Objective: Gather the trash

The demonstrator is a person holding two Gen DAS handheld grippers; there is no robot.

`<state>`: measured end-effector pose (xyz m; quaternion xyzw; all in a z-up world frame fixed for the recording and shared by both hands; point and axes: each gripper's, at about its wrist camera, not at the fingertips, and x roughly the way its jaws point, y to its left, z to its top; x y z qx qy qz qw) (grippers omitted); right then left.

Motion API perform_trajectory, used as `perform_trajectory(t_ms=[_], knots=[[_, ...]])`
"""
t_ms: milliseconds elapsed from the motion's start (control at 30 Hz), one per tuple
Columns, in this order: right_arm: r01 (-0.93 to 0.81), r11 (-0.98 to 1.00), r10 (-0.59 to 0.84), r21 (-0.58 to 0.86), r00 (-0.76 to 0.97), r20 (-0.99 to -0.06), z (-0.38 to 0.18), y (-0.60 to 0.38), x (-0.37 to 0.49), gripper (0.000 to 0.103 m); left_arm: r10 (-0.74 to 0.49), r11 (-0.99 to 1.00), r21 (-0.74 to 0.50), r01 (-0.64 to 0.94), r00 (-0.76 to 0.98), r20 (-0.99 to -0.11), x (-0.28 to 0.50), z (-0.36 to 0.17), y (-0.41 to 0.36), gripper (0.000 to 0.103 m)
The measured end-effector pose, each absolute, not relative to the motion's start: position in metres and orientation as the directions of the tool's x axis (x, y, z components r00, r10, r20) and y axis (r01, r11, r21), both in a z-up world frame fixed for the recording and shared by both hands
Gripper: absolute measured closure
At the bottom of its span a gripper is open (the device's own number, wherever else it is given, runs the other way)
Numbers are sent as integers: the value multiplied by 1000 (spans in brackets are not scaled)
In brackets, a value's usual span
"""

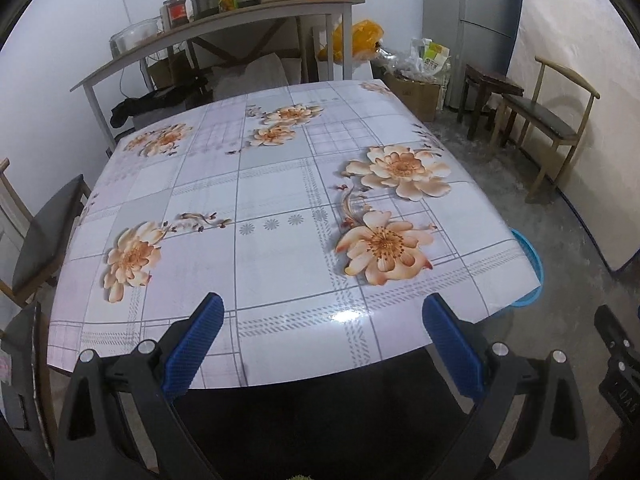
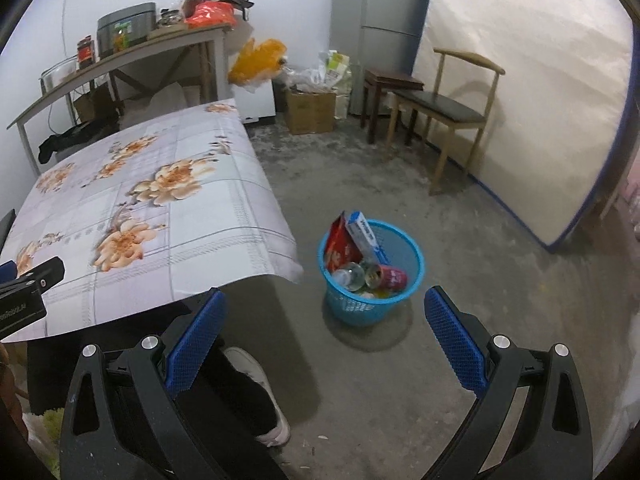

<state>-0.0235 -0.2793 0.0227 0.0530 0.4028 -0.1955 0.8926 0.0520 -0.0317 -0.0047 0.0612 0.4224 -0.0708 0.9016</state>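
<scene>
A blue mesh waste basket (image 2: 404, 300) stands on the concrete floor to the right of the table. It holds a red packet (image 2: 338, 246), a blue and white carton (image 2: 362, 232), a red can (image 2: 390, 276) and a clear bottle (image 2: 350, 274). Its rim peeks past the table corner in the left wrist view (image 1: 530, 258). My right gripper (image 2: 324, 300) is open and empty, above the floor just short of the basket. My left gripper (image 1: 322, 304) is open and empty over the near edge of the floral table (image 1: 280, 208). No trash shows on the tabletop.
A wooden chair (image 2: 448, 108) and dark stool (image 2: 390, 80) stand by the far wall, beside a fridge (image 2: 386, 12). A cluttered shelf (image 1: 224, 20) stands behind the table. A cardboard box (image 2: 310, 110) sits on the floor. Another chair (image 1: 44, 236) is left of the table. A person's shoe (image 2: 260, 380) is below.
</scene>
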Motion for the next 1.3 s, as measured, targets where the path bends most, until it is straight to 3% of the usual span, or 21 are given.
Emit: perform_trajectory(t_ms=[1300], knots=[[402, 914, -312, -56, 607, -731, 25, -279, -29, 8, -85, 970, 76, 230, 616, -783, 48, -8, -51, 6]])
